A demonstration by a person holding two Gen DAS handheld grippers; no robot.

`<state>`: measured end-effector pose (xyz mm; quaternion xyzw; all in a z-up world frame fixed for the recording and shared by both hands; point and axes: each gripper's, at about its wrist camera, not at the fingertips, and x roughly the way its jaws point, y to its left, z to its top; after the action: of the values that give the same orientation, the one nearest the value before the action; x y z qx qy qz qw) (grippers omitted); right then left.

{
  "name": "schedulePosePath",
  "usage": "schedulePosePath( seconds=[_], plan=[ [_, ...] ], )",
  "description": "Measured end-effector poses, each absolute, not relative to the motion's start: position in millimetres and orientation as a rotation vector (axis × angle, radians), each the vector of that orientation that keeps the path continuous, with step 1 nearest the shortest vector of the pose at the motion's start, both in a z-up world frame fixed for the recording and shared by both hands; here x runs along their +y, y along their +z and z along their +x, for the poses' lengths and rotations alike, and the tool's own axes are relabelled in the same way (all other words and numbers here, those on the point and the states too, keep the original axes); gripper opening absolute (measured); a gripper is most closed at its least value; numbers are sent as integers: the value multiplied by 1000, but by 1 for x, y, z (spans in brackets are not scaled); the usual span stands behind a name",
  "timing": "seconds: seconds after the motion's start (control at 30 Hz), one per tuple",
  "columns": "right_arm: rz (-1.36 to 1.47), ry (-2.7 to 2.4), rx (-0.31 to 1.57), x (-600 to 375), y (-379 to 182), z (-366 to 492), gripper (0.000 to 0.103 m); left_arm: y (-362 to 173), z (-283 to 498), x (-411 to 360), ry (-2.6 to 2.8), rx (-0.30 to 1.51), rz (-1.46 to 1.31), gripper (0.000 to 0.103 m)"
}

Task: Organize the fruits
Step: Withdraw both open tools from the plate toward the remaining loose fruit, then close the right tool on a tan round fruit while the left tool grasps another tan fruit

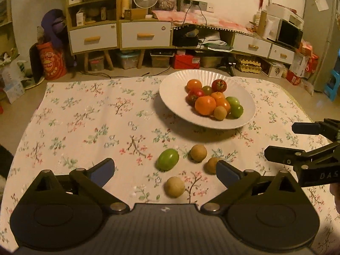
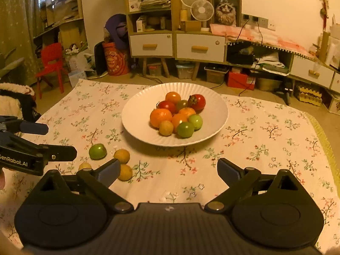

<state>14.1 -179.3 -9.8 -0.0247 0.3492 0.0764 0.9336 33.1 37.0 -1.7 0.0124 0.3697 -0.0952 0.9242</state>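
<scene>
A white ribbed plate (image 1: 176,104) (image 2: 136,114) on the floral tablecloth holds a pile of several oranges, red tomatoes, green fruits and one tan fruit. On the cloth in front of it lie a green fruit (image 1: 167,159) (image 2: 97,151) and three tan round fruits (image 1: 198,152) (image 1: 175,187) (image 1: 211,165) (image 2: 121,156). My left gripper (image 1: 165,171) is open above these loose fruits, with nothing between its pads. My right gripper (image 2: 169,170) is open over bare cloth right of them. Each gripper shows at the edge of the other's view.
The tablecloth (image 1: 85,116) covers a low table whose far edge meets the floor. Behind stand shelf cabinets (image 1: 119,31) with drawers, fans, boxes and a red chair (image 2: 51,63). Bare cloth lies left of the plate.
</scene>
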Motion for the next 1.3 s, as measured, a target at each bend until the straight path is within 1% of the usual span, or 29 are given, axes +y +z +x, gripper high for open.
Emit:
schedulePosePath(
  seconds=[0.5,0.8,1.0,1.2,1.3],
  plan=[
    [-135,211,753,-157,-34,-6,100,-31,7,46,-195,791,74,94],
    [-149,232,786,-150,-49,0,100,-51,6,45,-192,825,127,94],
    [-124,247,814,-148,-64,5,100,-60,2,46,-215,784,114,94],
    [-149,244,766,-145,-66,10,100,-61,7,44,-205,758,99,94],
    [-158,257,749,-141,-67,13,97,-61,9,42,-203,748,99,94]
  ],
)
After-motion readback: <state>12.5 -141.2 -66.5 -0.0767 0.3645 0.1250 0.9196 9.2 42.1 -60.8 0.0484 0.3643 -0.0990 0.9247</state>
